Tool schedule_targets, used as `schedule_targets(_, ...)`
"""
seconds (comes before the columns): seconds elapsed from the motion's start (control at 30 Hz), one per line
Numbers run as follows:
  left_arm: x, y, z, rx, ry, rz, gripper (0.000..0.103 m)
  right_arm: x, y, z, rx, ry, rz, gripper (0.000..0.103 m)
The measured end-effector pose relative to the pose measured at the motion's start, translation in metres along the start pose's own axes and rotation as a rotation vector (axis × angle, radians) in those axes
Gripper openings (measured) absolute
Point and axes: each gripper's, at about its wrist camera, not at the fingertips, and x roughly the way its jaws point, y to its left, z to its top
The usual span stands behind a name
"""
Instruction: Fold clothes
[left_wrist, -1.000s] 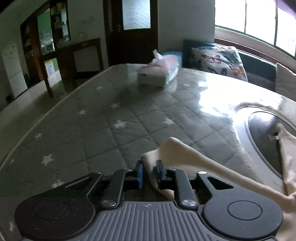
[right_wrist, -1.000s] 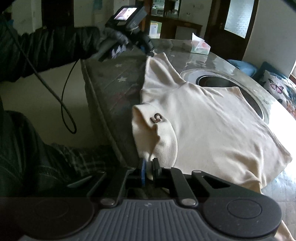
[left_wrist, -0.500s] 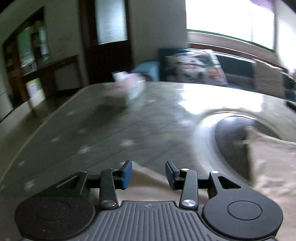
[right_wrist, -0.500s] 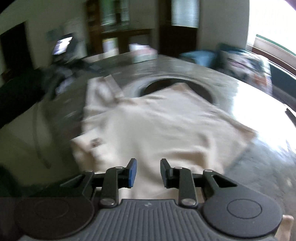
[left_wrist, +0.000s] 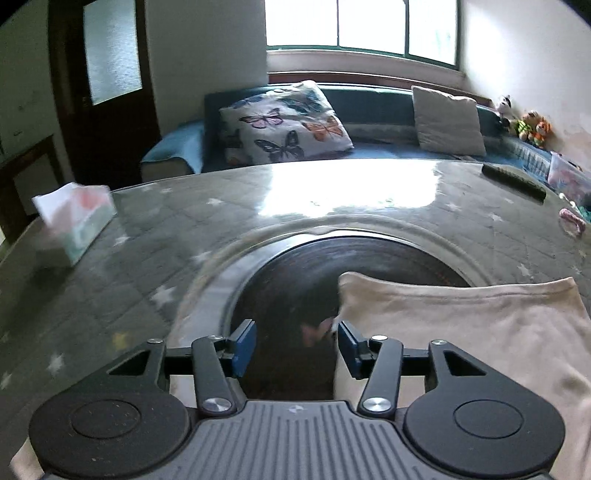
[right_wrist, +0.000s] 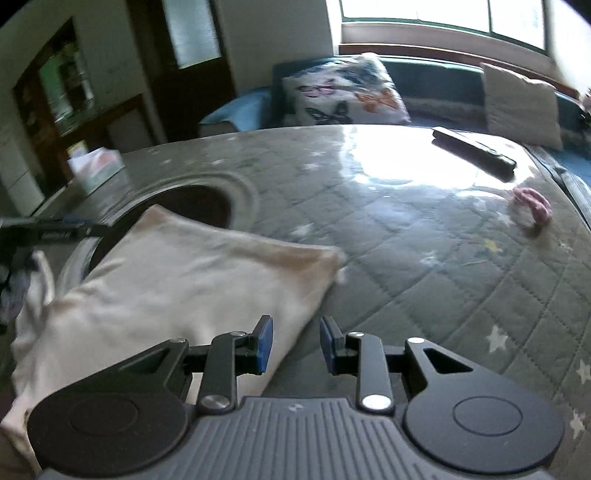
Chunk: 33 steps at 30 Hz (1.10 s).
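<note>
A cream shirt (left_wrist: 461, 332) lies spread on the quilted, star-patterned table (left_wrist: 147, 266), partly over the round dark inset (left_wrist: 314, 280). My left gripper (left_wrist: 297, 341) hovers over the inset at the shirt's left edge; its jaws are opening and nothing is between them. In the right wrist view the same shirt (right_wrist: 177, 288) lies to the left. My right gripper (right_wrist: 295, 341) is open above the shirt's right edge, with its left pad over the cloth and no grip on it. The other gripper's dark body shows at the far left of that view.
A tissue box (left_wrist: 77, 221) stands at the table's left. A dark remote (right_wrist: 472, 151) and a pink hair tie (right_wrist: 532, 203) lie at the far right. Behind the table runs a sofa with a butterfly cushion (left_wrist: 284, 125).
Both grippers let go of the shirt's sleeves and opened. Both swung to the right across the table, from the near edge towards the inset and the shirt's hem.
</note>
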Motion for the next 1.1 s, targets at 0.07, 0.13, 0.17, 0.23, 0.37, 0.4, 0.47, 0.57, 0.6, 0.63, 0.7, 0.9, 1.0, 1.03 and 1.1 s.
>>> schedule_targets(0.07, 0.01, -0.004, 0.002, 0.006, 0.008, -0.005, 0.053, 0.009, -0.008, 0.005, 0.028, 0.006, 0.002, 0.027)
schedule_targets(0.13, 0.019, -0.006, 0.005, 0.01, 0.017, -0.006, 0.053, 0.018, -0.015, 0.01, 0.051, 0.012, 0.011, 0.027)
schedule_targets(0.17, 0.023, -0.007, 0.006, 0.009, 0.021, -0.008, 0.053, 0.022, -0.016, 0.013, 0.056, 0.014, 0.017, 0.027)
schedule_targets(0.23, 0.03, -0.008, 0.007, 0.01, 0.028, -0.014, 0.052, 0.03, -0.016, 0.017, 0.062, 0.023, 0.027, 0.027)
schedule_targets(0.37, 0.04, -0.011, 0.009, 0.016, 0.032, -0.033, 0.049, 0.043, -0.015, 0.024, 0.061, 0.036, 0.035, 0.027)
schedule_targets(0.4, 0.041, -0.011, 0.009, 0.018, 0.029, -0.041, 0.043, 0.044, -0.014, 0.026, 0.06, 0.036, 0.035, 0.025)
schedule_targets(0.47, 0.043, -0.012, 0.01, 0.019, 0.022, -0.062, 0.029, 0.047, -0.013, 0.031, 0.057, 0.036, 0.036, 0.016)
schedule_targets(0.57, 0.044, -0.012, 0.011, 0.02, 0.007, -0.085, 0.009, 0.052, -0.01, 0.037, 0.044, 0.038, 0.035, 0.005)
schedule_targets(0.6, 0.044, -0.012, 0.011, 0.019, -0.001, -0.078, 0.006, 0.054, -0.008, 0.04, 0.032, 0.037, 0.031, 0.005)
schedule_targets(0.63, 0.044, -0.011, 0.012, 0.016, -0.009, -0.07, 0.005, 0.055, -0.005, 0.044, 0.019, 0.033, 0.027, 0.004)
schedule_targets(0.7, 0.043, -0.004, 0.015, -0.005, -0.022, -0.052, 0.004, 0.059, 0.0, 0.052, -0.006, 0.022, 0.022, 0.004)
schedule_targets(0.9, 0.048, 0.02, 0.025, -0.06, -0.039, -0.008, 0.004, 0.077, 0.018, 0.084, -0.074, -0.013, 0.015, 0.004)
schedule_targets(1.0, 0.056, 0.029, 0.028, -0.079, -0.029, 0.013, 0.004, 0.096, 0.024, 0.098, -0.104, -0.012, 0.002, 0.004)
schedule_targets(1.03, 0.06, 0.032, 0.029, -0.085, -0.022, 0.019, 0.004, 0.103, 0.026, 0.101, -0.111, -0.008, -0.002, 0.004)
schedule_targets(1.1, 0.067, 0.035, 0.029, -0.092, -0.01, 0.025, 0.004, 0.116, 0.028, 0.105, -0.12, 0.003, -0.011, 0.004)
